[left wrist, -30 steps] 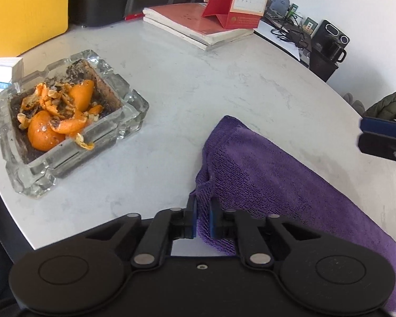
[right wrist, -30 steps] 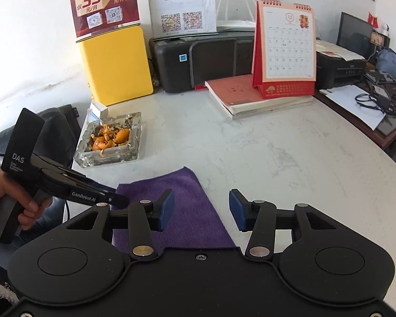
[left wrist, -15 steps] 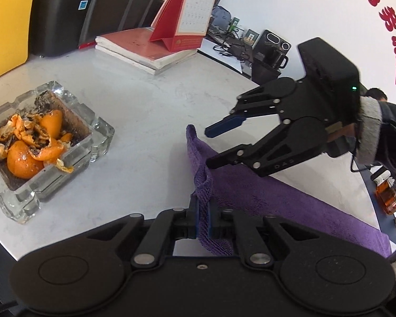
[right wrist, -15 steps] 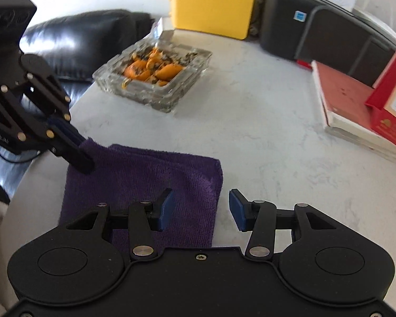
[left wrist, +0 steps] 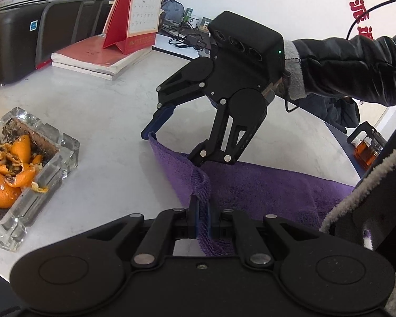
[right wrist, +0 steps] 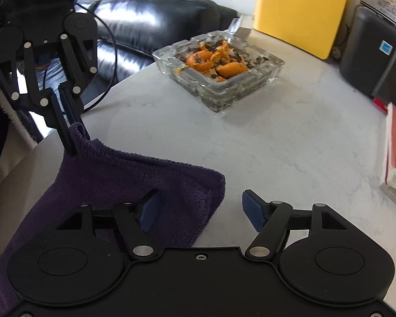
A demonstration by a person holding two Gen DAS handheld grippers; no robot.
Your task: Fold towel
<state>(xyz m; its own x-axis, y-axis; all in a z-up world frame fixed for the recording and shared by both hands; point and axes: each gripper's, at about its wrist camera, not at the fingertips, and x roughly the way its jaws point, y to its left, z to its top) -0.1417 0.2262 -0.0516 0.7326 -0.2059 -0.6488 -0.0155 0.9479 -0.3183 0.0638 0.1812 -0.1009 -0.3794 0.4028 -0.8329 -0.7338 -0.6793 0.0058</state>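
On the left, the left tongs (left wrist: 201, 219) pinch one corner of a purple towel (left wrist: 264, 185) lying on the desk (left wrist: 105, 121). Further right, the right tongs (right wrist: 199, 210) straddle the far corner, still opening. Next, they must close there before lifting to fold.

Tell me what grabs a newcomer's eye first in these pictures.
The purple towel on the pale table, one corner pinched and lifted by the left tongs. The right tongs straddle the neighbouring corner, jaws opening. Beside the towel, a glass ashtray holds orange peel.
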